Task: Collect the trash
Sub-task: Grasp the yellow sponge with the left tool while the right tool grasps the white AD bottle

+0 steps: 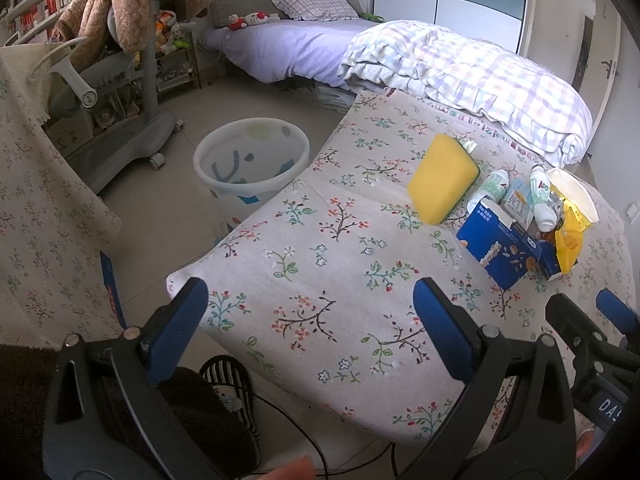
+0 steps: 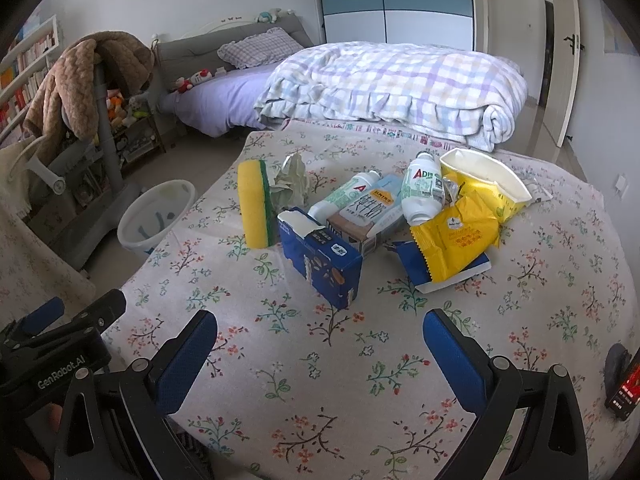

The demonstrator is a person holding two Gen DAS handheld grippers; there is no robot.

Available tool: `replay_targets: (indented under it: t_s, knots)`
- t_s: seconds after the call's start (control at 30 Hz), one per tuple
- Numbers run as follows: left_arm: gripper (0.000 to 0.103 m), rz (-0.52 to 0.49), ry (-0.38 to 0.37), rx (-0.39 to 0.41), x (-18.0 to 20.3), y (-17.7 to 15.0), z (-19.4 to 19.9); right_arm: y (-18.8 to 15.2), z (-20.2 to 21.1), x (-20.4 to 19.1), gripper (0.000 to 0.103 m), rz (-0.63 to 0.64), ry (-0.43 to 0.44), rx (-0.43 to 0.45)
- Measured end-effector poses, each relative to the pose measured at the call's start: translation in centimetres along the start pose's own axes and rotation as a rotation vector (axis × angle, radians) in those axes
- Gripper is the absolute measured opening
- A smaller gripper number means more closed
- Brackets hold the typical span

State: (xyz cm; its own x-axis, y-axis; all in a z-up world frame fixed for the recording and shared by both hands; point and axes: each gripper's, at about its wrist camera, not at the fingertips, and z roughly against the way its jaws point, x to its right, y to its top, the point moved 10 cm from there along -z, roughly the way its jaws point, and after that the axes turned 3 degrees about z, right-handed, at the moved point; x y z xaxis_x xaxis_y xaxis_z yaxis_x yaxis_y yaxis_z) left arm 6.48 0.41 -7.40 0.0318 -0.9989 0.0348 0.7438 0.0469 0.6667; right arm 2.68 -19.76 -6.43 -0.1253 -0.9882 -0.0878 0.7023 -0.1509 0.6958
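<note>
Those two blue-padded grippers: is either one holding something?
No. The left gripper and right gripper are both open and empty above the floral-patterned cloth.

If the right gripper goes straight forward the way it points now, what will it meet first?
Probably the open blue carton: it stands nearest, ahead of the open right gripper, on the floral cover. Depth is hard to judge in this fisheye view.

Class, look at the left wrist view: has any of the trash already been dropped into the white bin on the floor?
No. The white bin shows only its printed inside, while the trash pile lies on the floral cover.
</note>
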Motion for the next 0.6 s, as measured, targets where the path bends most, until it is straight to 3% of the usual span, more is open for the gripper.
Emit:
replay_targets:
  t_s: [0.27, 0.6]
  knots:
    - [0.102, -0.003, -0.041, -0.029, 0.9, 0.7, -0.2, 0.2, 0.2, 0.9, 0.103, -0.023, 0.013, -0.025]
    - [0.102, -0.148, -0.218, -0.119, 6.0, 3.5, -1.0, 3.4, 0.2, 5.7, 0.103, -0.125, 0.055, -0.139]
